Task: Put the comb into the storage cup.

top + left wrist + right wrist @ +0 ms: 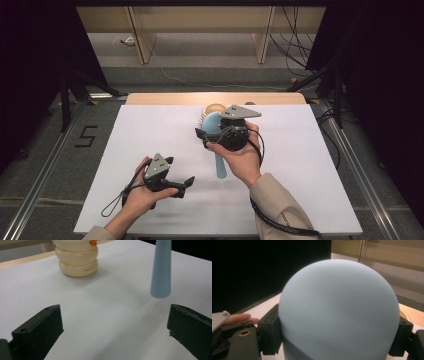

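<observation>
A light blue hairbrush [213, 124] hangs above the white tabletop [150, 130], its handle [220, 167] pointing toward the person. My right gripper [204, 138] is shut on the brush's rounded head [339, 310], one black jaw pressed on each side of it. My left gripper [179, 171] stands open near the front left of the table, with only bare tabletop between its jaws [114, 315]. In the left gripper view the tip of the brush handle [161, 270] hovers ahead of the right jaw, not touching it.
A cream ribbed, stacked-ring object [216, 107] stands at the back of the table behind the brush, also in the left gripper view [77, 261]. A wooden strip [165, 98] edges the table's far side. Dark frames and cables flank the table.
</observation>
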`<state>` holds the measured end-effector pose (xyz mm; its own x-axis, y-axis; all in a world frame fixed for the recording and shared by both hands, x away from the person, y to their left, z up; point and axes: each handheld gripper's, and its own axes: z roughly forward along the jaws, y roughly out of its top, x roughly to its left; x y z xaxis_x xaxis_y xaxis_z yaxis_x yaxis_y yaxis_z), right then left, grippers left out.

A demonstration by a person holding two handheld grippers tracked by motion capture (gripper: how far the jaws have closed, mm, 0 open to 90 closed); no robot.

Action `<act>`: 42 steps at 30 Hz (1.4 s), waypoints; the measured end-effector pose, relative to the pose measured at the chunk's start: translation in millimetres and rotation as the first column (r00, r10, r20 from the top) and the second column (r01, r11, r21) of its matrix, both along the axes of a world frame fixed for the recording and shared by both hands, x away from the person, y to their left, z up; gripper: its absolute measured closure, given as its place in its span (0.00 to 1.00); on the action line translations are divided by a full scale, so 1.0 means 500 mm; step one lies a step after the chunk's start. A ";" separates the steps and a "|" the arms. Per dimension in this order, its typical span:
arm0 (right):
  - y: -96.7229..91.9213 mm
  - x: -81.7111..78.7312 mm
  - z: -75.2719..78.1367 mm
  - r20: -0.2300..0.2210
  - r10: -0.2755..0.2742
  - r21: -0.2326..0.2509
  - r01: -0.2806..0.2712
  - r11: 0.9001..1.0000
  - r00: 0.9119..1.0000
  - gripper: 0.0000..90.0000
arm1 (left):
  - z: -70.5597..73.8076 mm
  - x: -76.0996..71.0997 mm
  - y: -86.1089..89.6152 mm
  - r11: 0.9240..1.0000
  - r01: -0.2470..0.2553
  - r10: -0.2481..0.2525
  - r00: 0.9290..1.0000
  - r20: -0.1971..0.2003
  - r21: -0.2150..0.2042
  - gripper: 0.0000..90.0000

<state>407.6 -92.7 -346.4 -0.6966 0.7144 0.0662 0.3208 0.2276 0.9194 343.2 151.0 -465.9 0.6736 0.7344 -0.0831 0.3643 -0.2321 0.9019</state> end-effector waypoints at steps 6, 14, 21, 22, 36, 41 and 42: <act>-0.002 0.000 0.001 0.012 -0.011 -0.001 0.011 1.000 1.000 0.24 | -0.004 -0.005 0.036 0.999 -0.034 0.034 0.999 0.025 0.002 0.00; -0.010 0.002 0.003 0.018 -0.024 0.006 0.024 1.000 1.000 0.24 | -0.007 -0.005 0.064 0.998 -0.060 0.059 0.997 0.048 0.012 0.00; -0.018 0.004 0.006 0.026 -0.041 0.017 0.041 0.999 0.999 0.24 | -0.010 -0.012 0.083 0.997 -0.073 0.073 0.996 0.052 0.011 0.00; -0.019 0.004 0.006 0.025 -0.045 0.018 0.044 0.999 0.999 0.24 | -0.010 -0.013 0.086 0.997 -0.080 0.078 0.995 0.056 0.024 0.00; -0.039 0.010 0.009 0.031 -0.087 0.048 0.085 0.995 0.996 0.24 | -0.019 -0.014 0.109 0.992 -0.120 0.118 0.992 0.046 0.030 0.00; -0.045 0.013 0.008 0.033 -0.102 0.055 0.101 0.993 0.994 0.24 | -0.019 -0.013 0.110 0.993 -0.118 0.117 0.992 0.048 0.029 0.01; -0.046 0.014 0.008 0.035 -0.107 0.056 0.105 0.993 0.994 0.24 | -0.019 -0.013 0.109 0.993 -0.118 0.117 0.992 0.048 0.029 0.01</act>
